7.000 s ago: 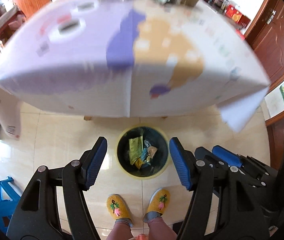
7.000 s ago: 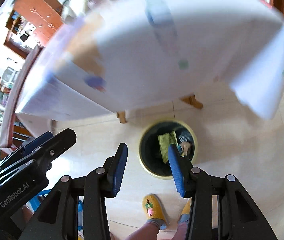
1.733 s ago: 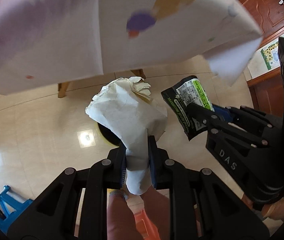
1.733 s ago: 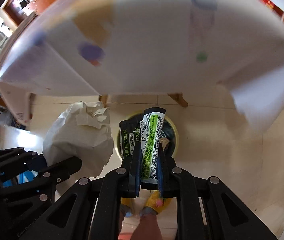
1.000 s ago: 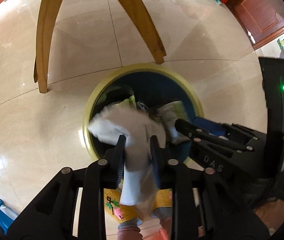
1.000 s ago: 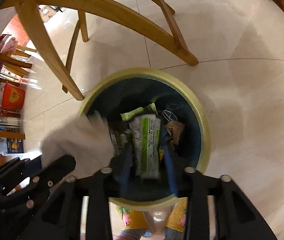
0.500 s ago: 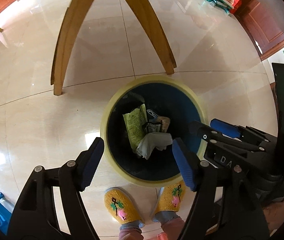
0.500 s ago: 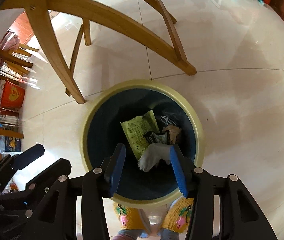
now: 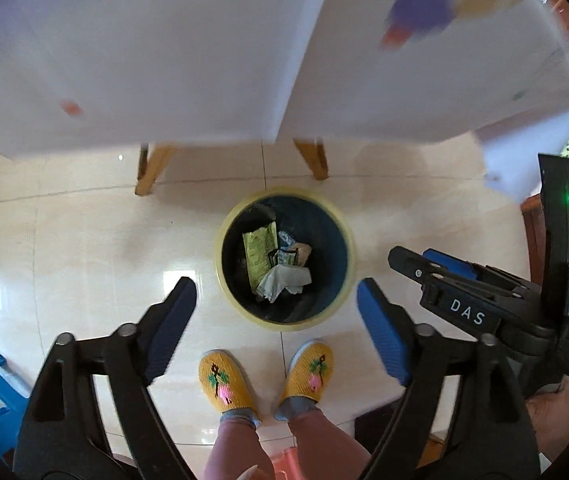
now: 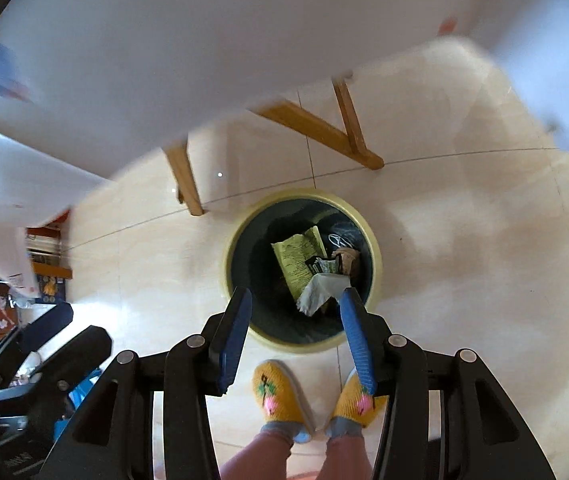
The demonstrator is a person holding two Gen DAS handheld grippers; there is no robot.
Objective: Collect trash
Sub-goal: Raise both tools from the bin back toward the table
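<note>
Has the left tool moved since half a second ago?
Yes. The left tool has risen away from the trash bin, which looks smaller in its view now, and the white table cover fills the top again.

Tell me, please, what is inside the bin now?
In the bin lie a white crumpled paper, a yellow-green wrapper, a small dark packet and brownish scraps. Anything beneath them is hidden.

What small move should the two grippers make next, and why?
Probably lift both back up toward the table. The left gripper and right gripper hang open and empty over the bin, and the paper and wrappers already lie inside.
</note>
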